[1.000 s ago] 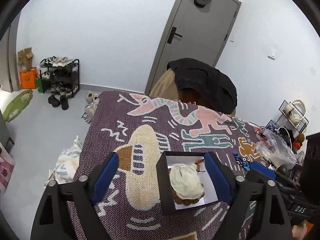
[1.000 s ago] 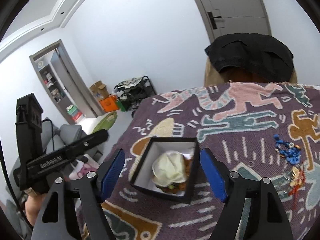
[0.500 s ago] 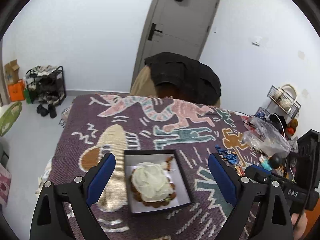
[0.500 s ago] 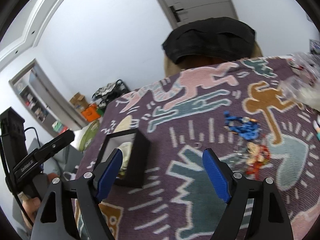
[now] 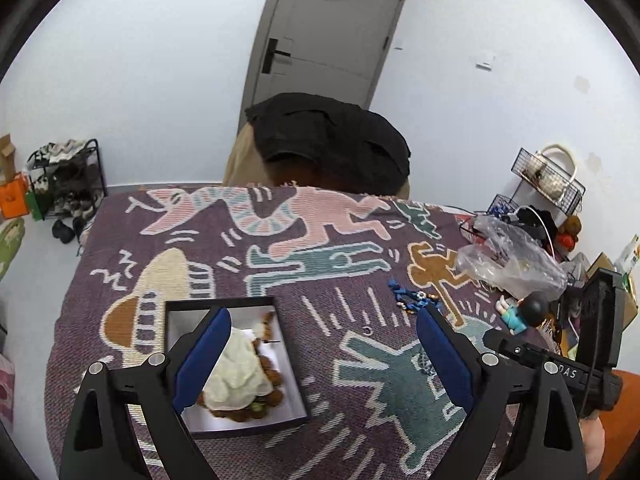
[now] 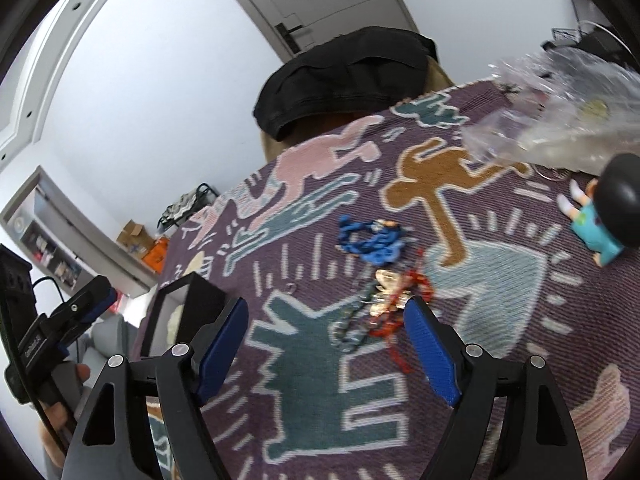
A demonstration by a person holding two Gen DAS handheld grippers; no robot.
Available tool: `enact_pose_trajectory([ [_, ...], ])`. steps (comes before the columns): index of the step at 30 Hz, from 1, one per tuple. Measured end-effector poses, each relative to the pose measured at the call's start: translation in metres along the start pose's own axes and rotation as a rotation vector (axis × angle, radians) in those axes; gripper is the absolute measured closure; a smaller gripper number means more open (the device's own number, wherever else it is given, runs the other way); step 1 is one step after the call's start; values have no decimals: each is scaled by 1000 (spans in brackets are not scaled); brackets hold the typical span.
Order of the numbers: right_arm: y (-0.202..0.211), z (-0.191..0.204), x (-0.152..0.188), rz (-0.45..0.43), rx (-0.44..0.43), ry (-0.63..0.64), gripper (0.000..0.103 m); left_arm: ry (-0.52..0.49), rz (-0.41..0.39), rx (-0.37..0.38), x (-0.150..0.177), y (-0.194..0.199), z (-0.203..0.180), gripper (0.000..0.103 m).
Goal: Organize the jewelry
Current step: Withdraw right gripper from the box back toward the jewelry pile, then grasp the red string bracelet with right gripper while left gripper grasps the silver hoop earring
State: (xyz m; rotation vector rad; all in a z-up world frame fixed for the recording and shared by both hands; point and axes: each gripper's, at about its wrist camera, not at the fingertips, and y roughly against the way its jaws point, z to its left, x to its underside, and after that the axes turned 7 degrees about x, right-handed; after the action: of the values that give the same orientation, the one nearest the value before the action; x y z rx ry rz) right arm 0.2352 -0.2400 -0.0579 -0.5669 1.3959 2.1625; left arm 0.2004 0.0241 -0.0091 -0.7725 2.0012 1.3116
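A black box [image 5: 291, 364] with a white inside holds a cream cloth piece [image 5: 240, 368] over brown beads. My left gripper [image 5: 324, 356] is open above the blanket, its left finger [image 5: 202, 356] in front of the box. Farther right lies blue jewelry [image 5: 412, 300], with a tiny ring [image 5: 367, 332] nearer. My right gripper [image 6: 326, 344] is open, its jaws closing a little with nothing gripped. Just past its fingertips lie a red and gold tangle [image 6: 396, 300], dark beads [image 6: 352, 328] and the blue jewelry [image 6: 372, 240]. The box [image 6: 188, 300] is at its left.
A patterned purple blanket [image 5: 320, 240] covers the table. A clear plastic bag [image 5: 508, 264] and a small doll [image 5: 524, 312] lie at the right edge. A chair with a black garment [image 5: 332, 140] stands behind the table. Wire racks [image 5: 548, 176] stand at the far right.
Both grippers have swung to the right. The box has slid from between the left fingers to the left finger. The right view has left the box and now faces the jewelry pile.
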Motion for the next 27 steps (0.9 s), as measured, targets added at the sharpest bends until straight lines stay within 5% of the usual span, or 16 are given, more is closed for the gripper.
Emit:
enact_pose_trajectory([
  [5, -9, -22, 5, 40, 30, -20, 36, -21, 16, 19, 1, -13, -15, 9],
  [20, -46, -24, 8, 115, 60, 9, 37, -62, 57, 42, 5, -42, -40, 9],
  [22, -51, -22, 8, 123, 66, 16, 55, -66, 57, 44, 5, -44, -42, 9],
  [24, -55, -25, 8, 142, 65, 10, 85, -72, 63, 44, 5, -48, -43, 11],
  [27, -53, -34, 10, 142, 65, -6, 96, -80, 89, 46, 7, -56, -47, 19],
])
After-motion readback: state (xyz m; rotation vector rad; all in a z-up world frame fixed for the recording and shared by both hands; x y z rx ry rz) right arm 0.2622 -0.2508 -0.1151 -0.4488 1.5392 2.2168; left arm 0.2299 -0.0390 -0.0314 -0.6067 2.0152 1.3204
